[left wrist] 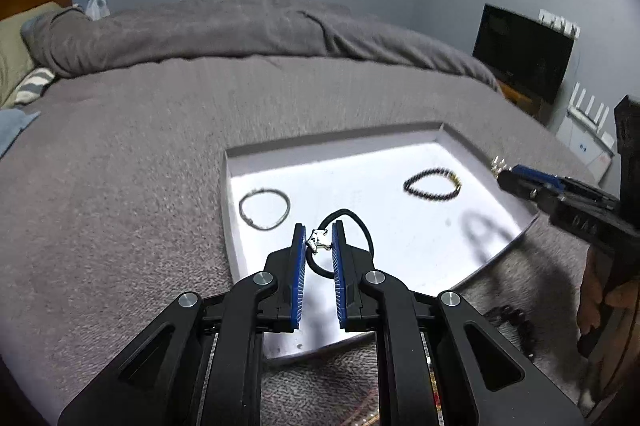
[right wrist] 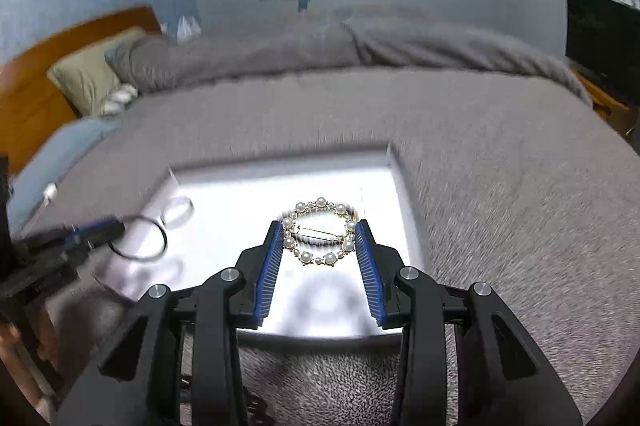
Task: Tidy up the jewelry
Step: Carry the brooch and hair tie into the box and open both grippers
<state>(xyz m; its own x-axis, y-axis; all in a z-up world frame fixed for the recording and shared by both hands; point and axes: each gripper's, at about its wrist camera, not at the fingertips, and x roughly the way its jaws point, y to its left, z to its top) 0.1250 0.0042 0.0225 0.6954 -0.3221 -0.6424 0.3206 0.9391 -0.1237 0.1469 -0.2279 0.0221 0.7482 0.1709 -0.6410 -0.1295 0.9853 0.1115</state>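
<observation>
My left gripper (left wrist: 318, 228) is shut on a black cord bracelet with a silver star charm (left wrist: 319, 241), held over the near part of the white tray (left wrist: 236, 162). The cord's loop (right wrist: 140, 238) hangs from that gripper at the left of the right wrist view. My right gripper (right wrist: 319, 224) is shut on a round pearl brooch (right wrist: 306, 257), pads pressing its two sides, above the tray (right wrist: 400, 194); its shadow falls on the tray below. A thin grey bracelet (left wrist: 264, 209) and a black bead bracelet (left wrist: 432, 183) lie in the tray.
The tray rests on a grey blanket (left wrist: 140, 154) covering a bed. A dark bead bracelet (left wrist: 514, 318) lies on the blanket near the tray's front right corner. A hand (left wrist: 596, 290) holds the right gripper. Pillows and a headboard are at the far left.
</observation>
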